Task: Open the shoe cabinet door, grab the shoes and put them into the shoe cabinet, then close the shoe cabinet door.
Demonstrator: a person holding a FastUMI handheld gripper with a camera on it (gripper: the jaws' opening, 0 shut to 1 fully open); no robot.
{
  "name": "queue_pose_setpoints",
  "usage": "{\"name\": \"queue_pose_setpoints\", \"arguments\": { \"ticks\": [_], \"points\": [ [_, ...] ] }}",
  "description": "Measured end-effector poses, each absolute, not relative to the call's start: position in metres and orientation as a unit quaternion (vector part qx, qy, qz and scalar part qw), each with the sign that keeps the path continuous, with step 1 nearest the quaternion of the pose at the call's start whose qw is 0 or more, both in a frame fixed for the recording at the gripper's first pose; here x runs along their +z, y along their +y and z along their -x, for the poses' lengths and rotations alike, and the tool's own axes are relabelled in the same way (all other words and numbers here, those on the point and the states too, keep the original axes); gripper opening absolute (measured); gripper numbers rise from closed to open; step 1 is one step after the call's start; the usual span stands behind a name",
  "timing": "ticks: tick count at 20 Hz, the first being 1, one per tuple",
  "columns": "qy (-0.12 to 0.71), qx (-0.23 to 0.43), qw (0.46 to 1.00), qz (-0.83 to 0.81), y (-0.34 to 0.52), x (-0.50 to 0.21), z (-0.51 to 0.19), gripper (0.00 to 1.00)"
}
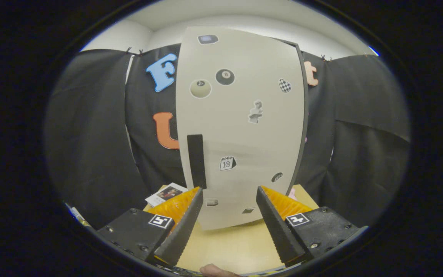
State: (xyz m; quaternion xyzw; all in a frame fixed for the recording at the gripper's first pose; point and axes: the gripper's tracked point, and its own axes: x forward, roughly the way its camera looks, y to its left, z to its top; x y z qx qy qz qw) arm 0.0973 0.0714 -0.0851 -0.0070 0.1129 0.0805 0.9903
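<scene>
facing the shoe cabinet door, closed, black handle at centre-left; gripper fingers apart, holding nothing; door's lower edge partly hidden behind fingertips; stickers too small to read.

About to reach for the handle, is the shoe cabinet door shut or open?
Shut: the door faces the open fingers flat, with the black handle just beyond them, ungrasped.

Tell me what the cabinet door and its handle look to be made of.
The cabinet door looks like a matte off-white laminate or painted board: flat, no grain, stickers on it. Its handle is a matte black vertical bar, plastic or coated metal; I can't tell which. The gripper hangs open just before the door, jaws touching nothing.
</scene>
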Motion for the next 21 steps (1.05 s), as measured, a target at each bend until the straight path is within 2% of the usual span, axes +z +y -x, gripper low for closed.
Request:
{"name": "queue_pose_setpoints", "arguments": {
  "ticks": [9, 13, 21],
  "points": [
    [0.023, 0.108, 0.994, 0.017, 0.064, -0.002, 0.002, 0.96],
    [-0.025, 0.100, 0.994, 0.023, 0.059, 0.032, 0.030, 0.98],
    [-0.008, 0.083, 0.996, 0.003, 0.053, 0.033, 0.037, 0.98]
  ]
}}
